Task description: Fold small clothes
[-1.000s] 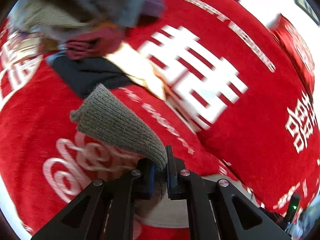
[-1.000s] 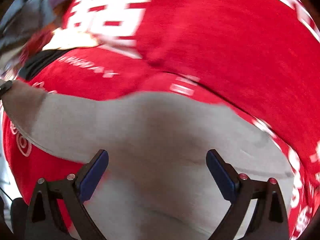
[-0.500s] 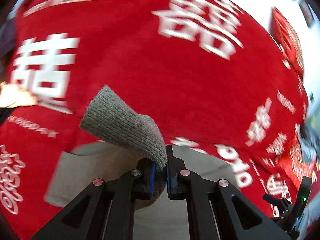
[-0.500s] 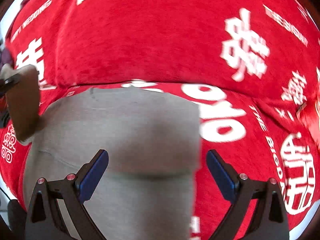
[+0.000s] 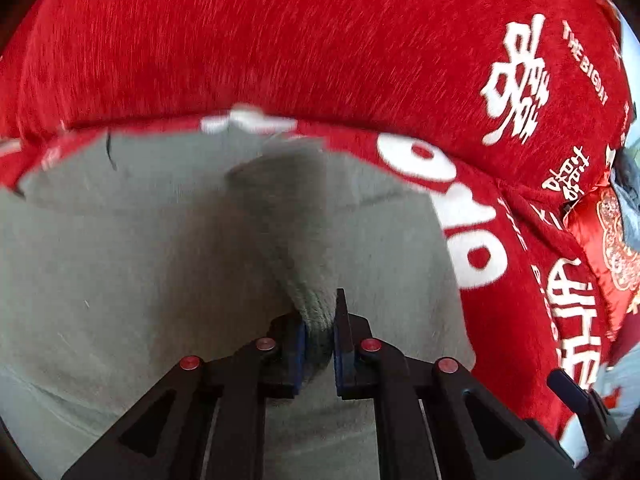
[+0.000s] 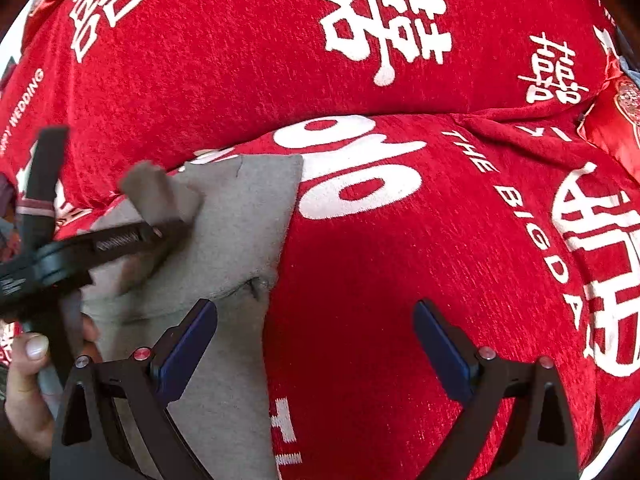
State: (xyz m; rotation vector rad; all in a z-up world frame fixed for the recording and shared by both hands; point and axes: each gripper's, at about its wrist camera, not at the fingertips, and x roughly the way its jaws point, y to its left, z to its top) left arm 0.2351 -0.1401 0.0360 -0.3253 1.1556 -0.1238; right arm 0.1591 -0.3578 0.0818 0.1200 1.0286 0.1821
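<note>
On the red blanket [image 6: 400, 260] we count one grey garment [image 6: 240, 240], spread flat, and two claws. Our left gripper [image 5: 319, 330] pinches its ribbed cuff [image 5: 296, 224] above the cloth. Our right gripper [image 6: 316, 344] hangs spread wide over the garment's right edge, holding nothing.

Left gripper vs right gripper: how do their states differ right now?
The left gripper is shut on the grey knit cuff; the right gripper is open and holds nothing. The left hangs over the grey garment; the right spans the garment's edge and the red blanket. Both have blue pads.
</note>
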